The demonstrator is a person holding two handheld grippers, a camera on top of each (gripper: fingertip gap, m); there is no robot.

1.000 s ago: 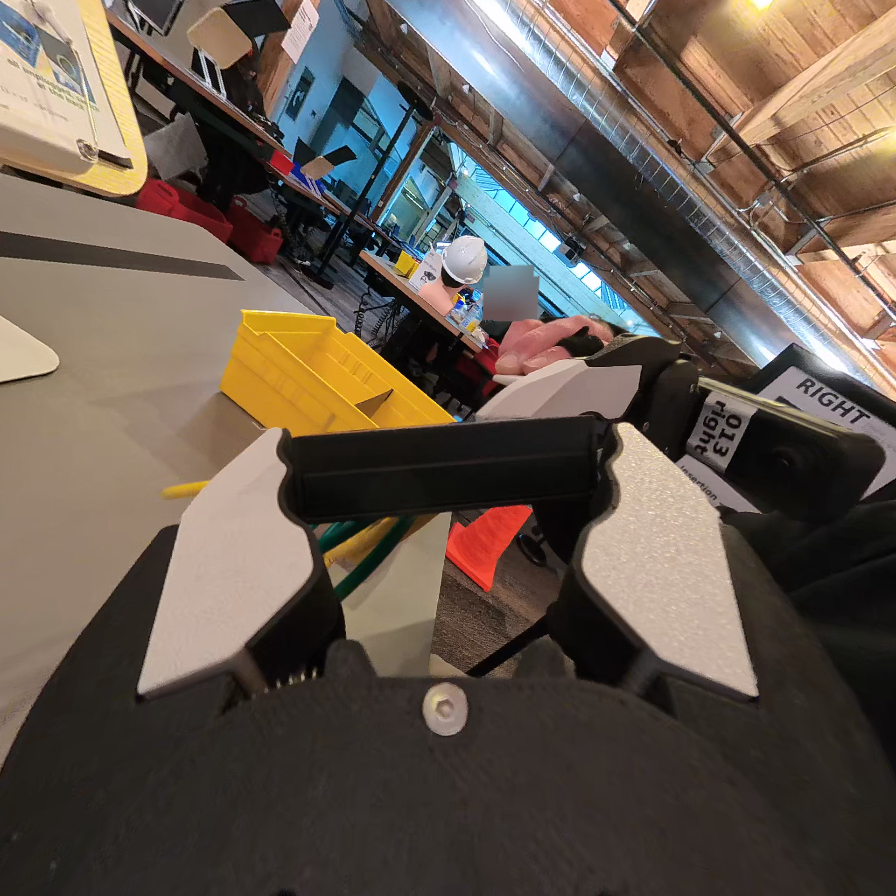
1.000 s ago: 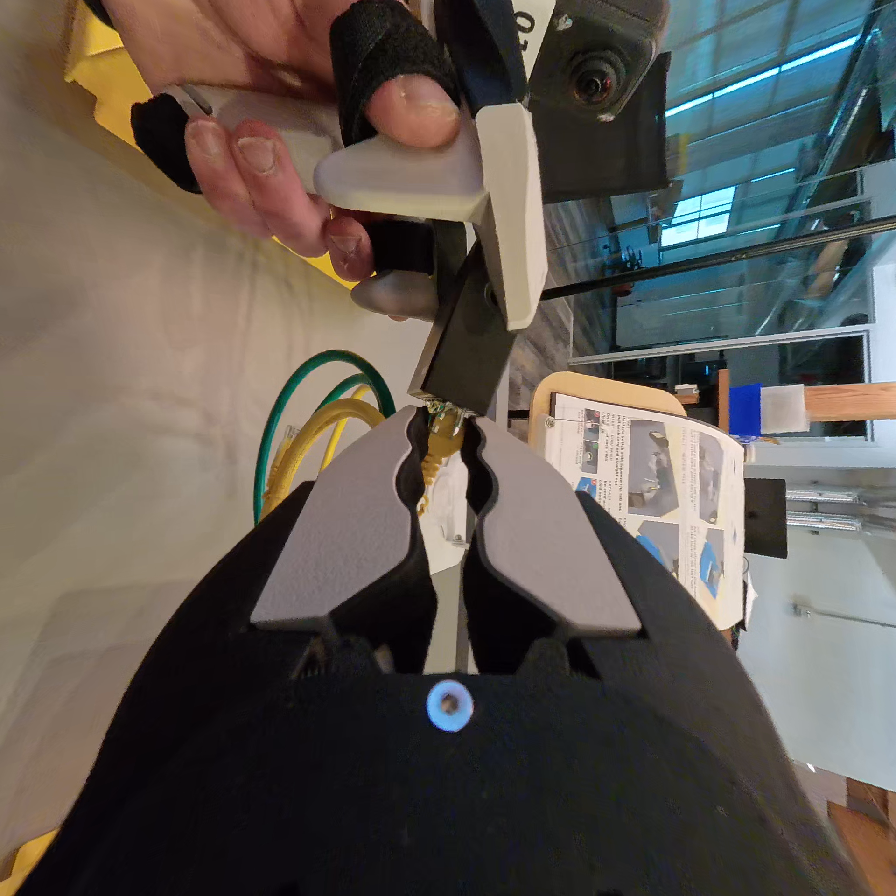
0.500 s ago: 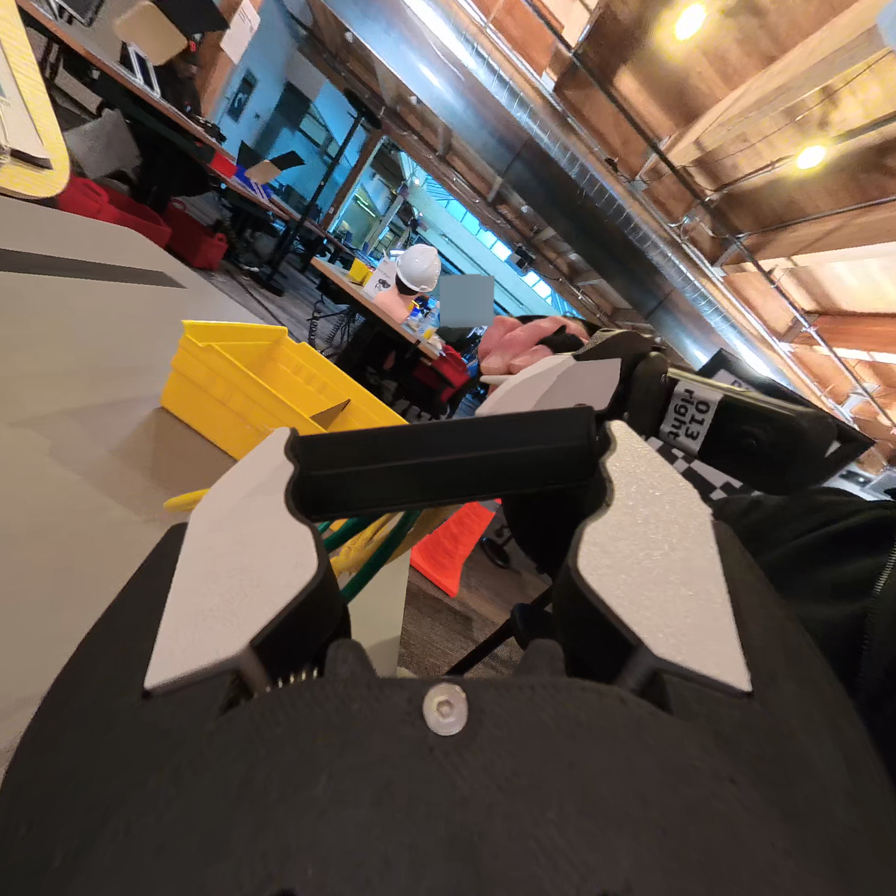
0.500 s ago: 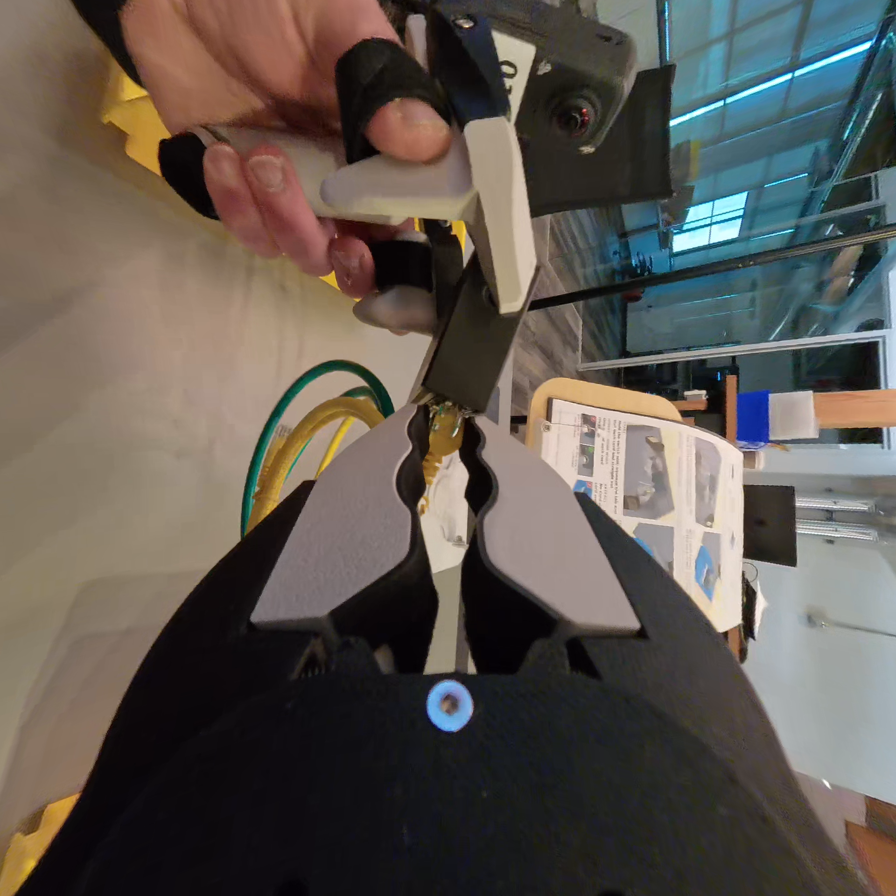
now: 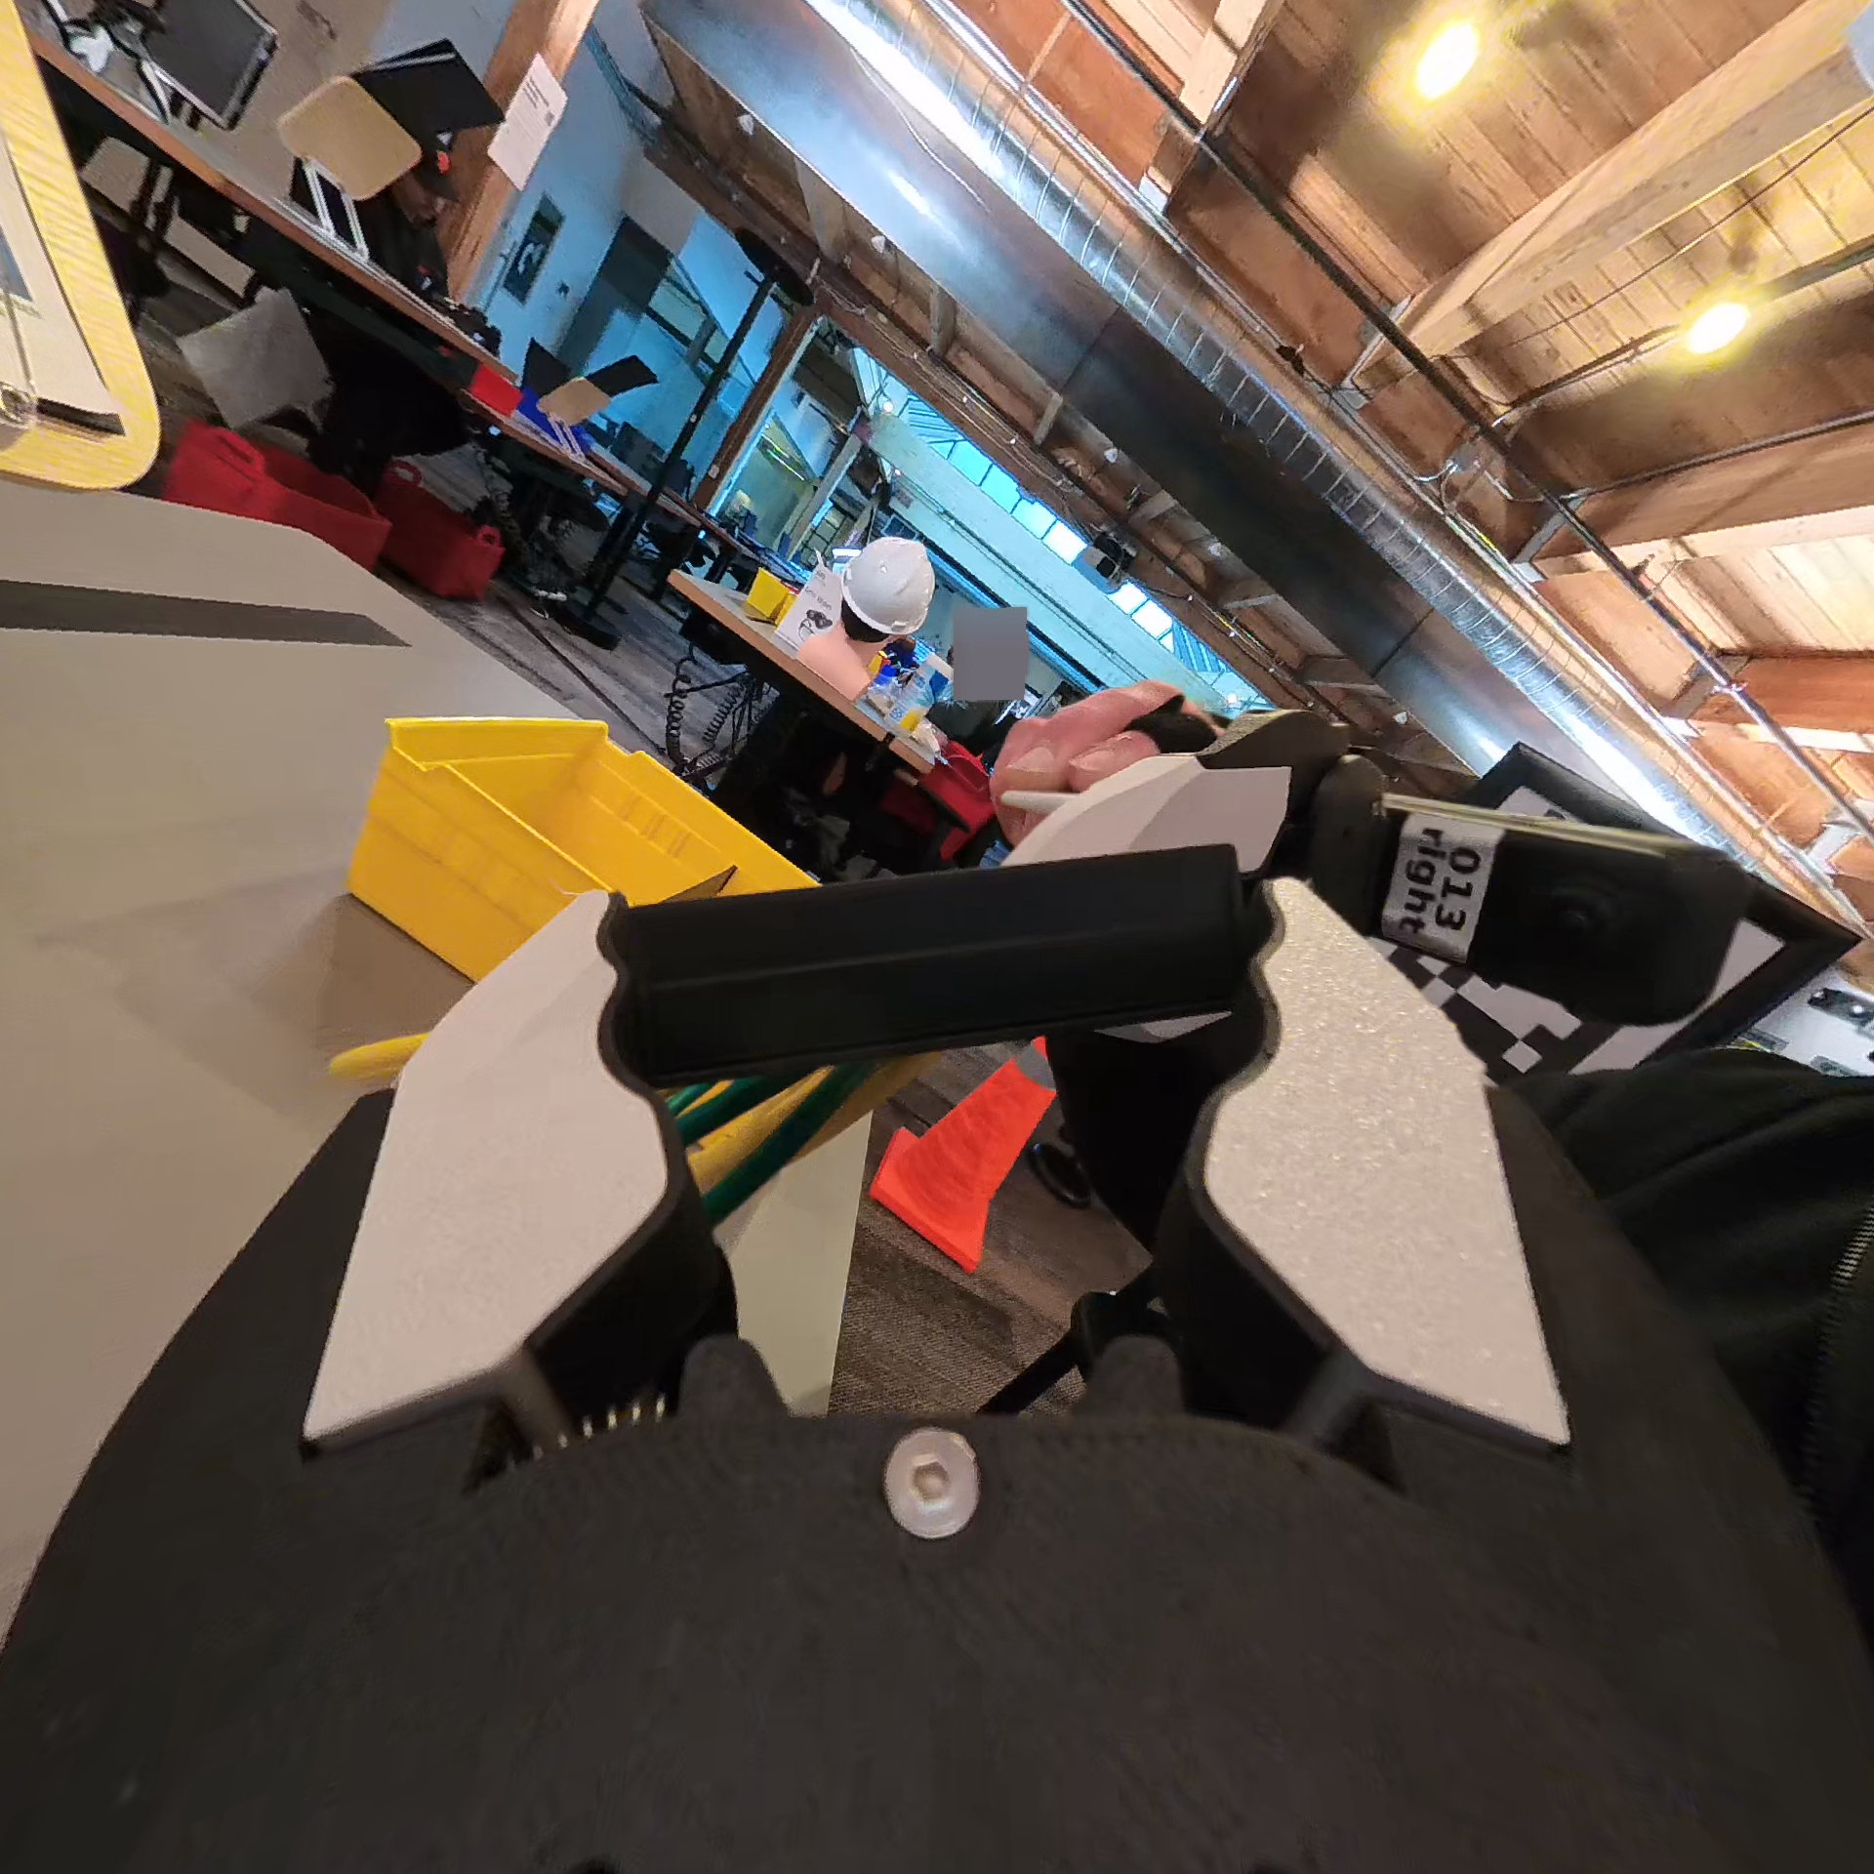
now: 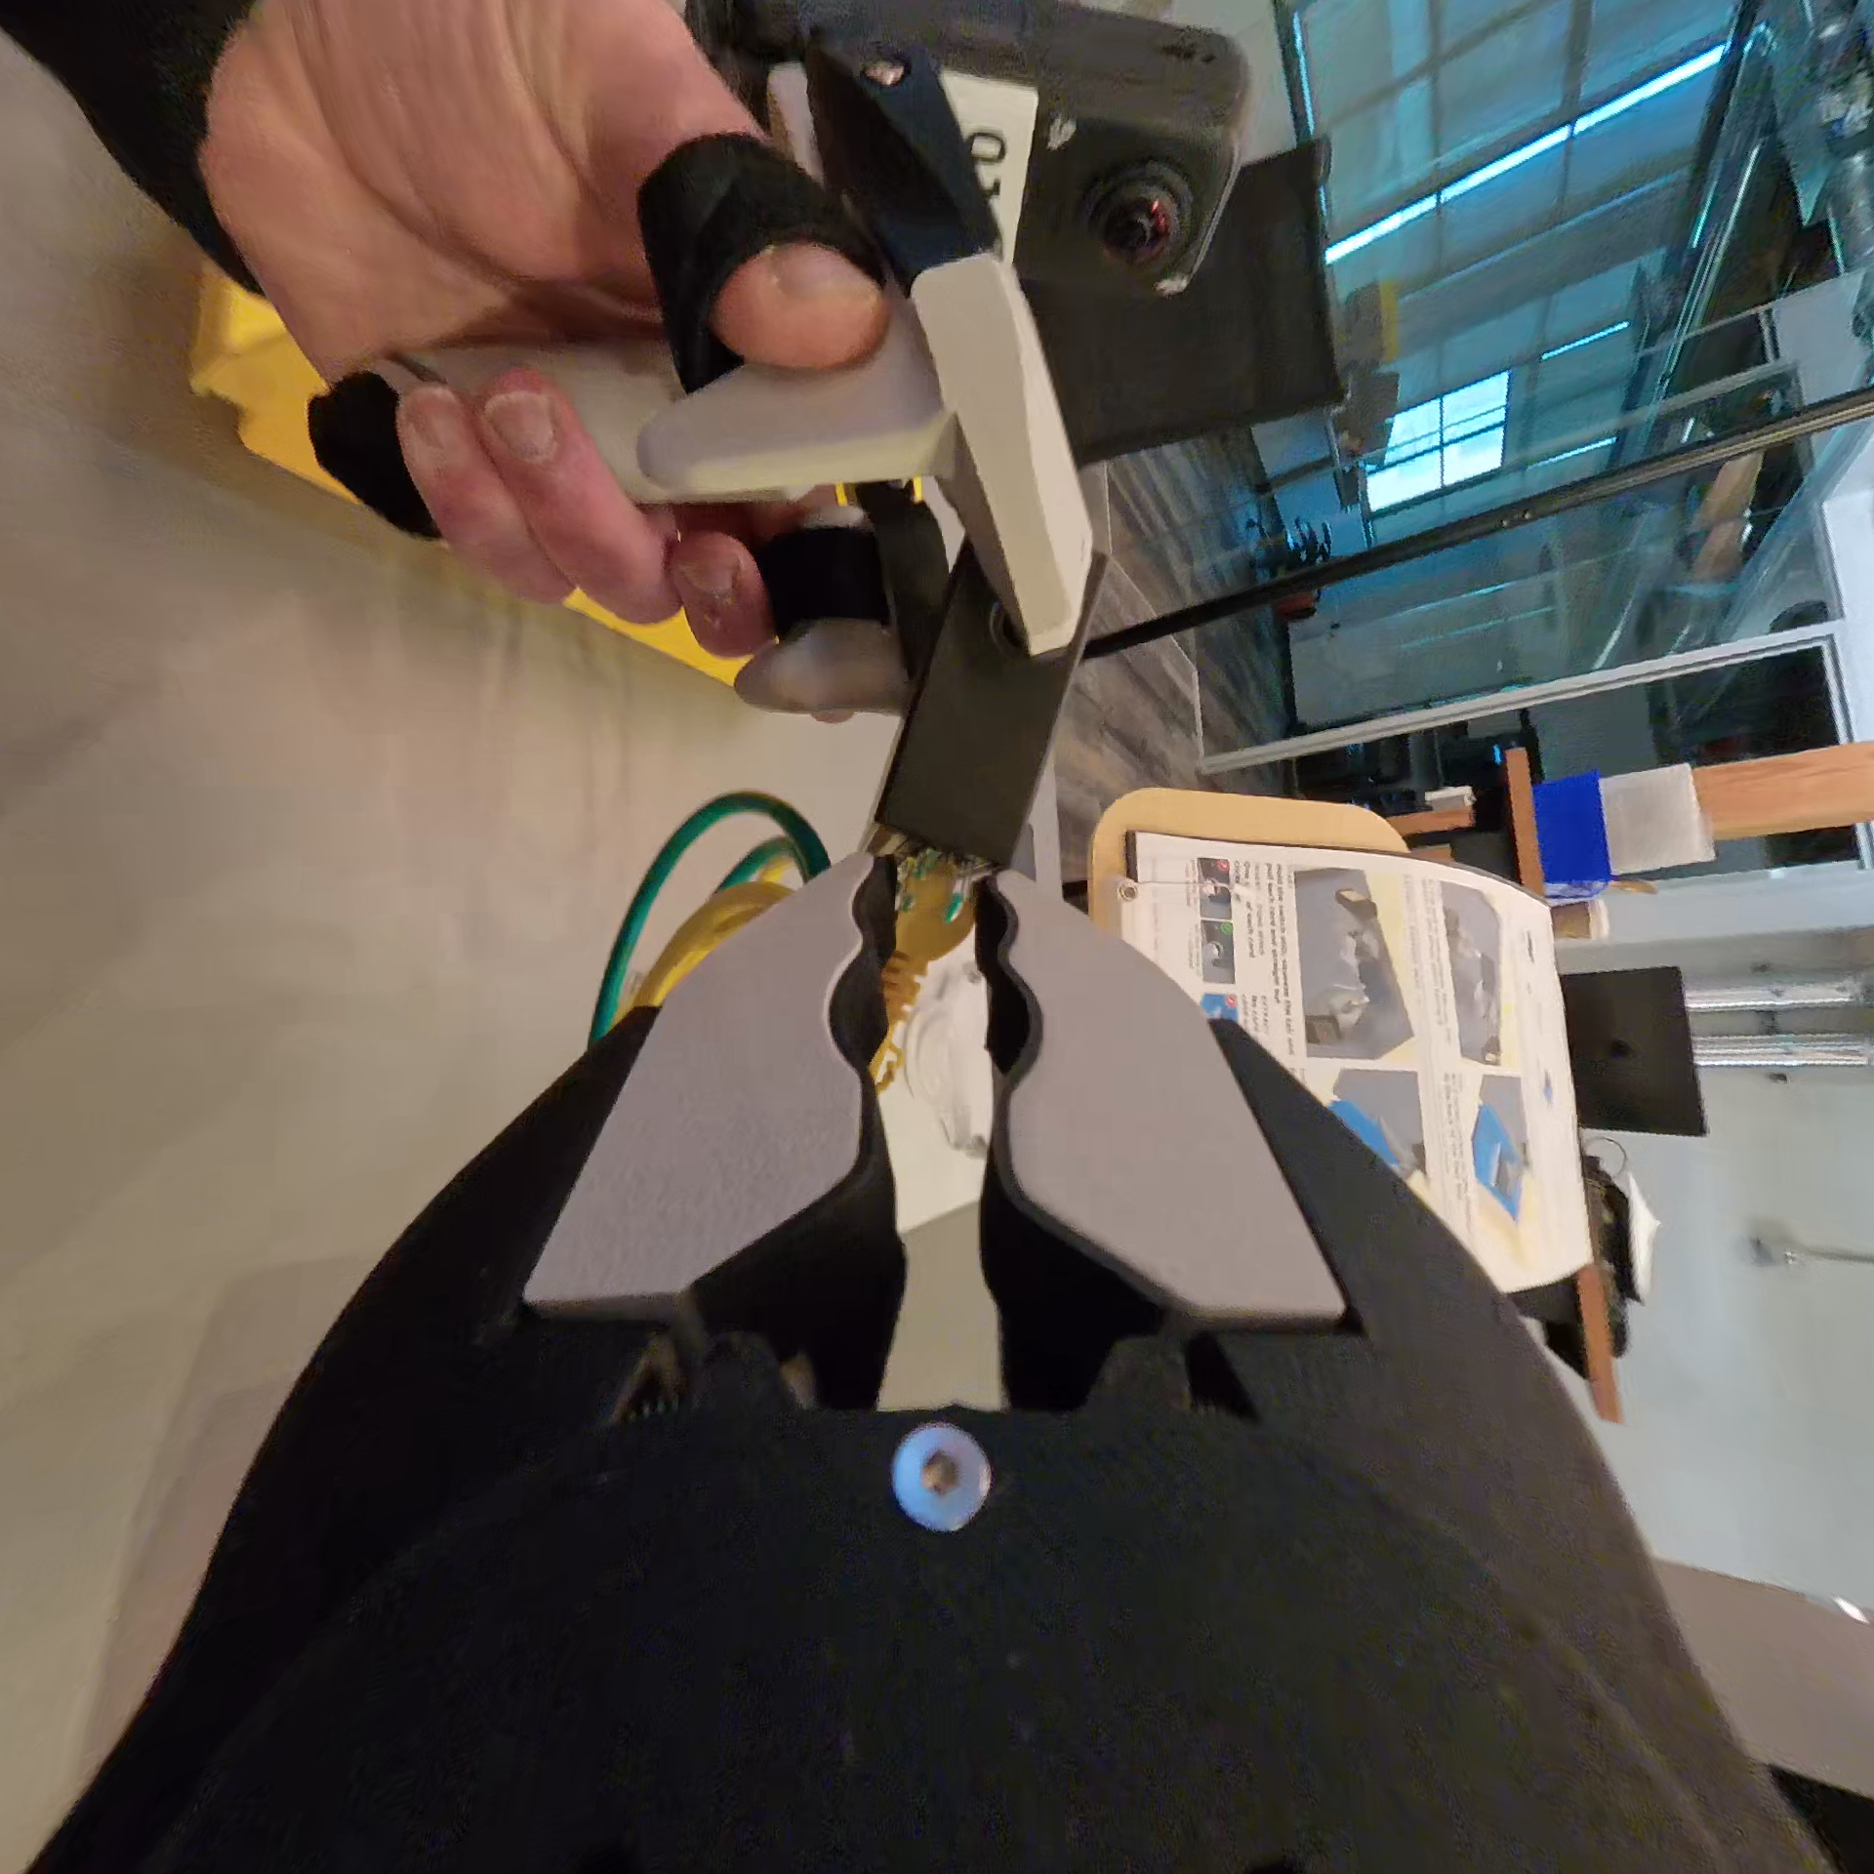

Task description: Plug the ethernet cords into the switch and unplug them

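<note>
My left gripper (image 5: 931,968) is shut on the black switch (image 5: 923,958) and holds it crosswise above the table edge. In the right wrist view the switch (image 6: 974,730) shows end-on under the hand-held left gripper (image 6: 994,446). My right gripper (image 6: 928,938) is shut on the yellow ethernet plug (image 6: 918,938), whose tip meets the switch's port face; how deep it sits is hidden. Green and yellow cords (image 5: 771,1121) hang below the switch and loop onto the table (image 6: 649,913). The right gripper's body (image 5: 1146,821) shows behind the switch, its fingers hidden.
A yellow bin (image 5: 507,821) stands on the grey table (image 5: 152,892) past the cords. An orange cone (image 5: 963,1166) is on the floor beyond the table edge. A board with an instruction sheet (image 6: 1359,1034) lies to the right. Red bins (image 5: 274,487) sit farther off. My two grippers' fingertips are within a few centimetres of each other.
Both grippers keep their grips. The switch and the plug stay together while the pair tilts slightly, so the background has shifted in both views.
</note>
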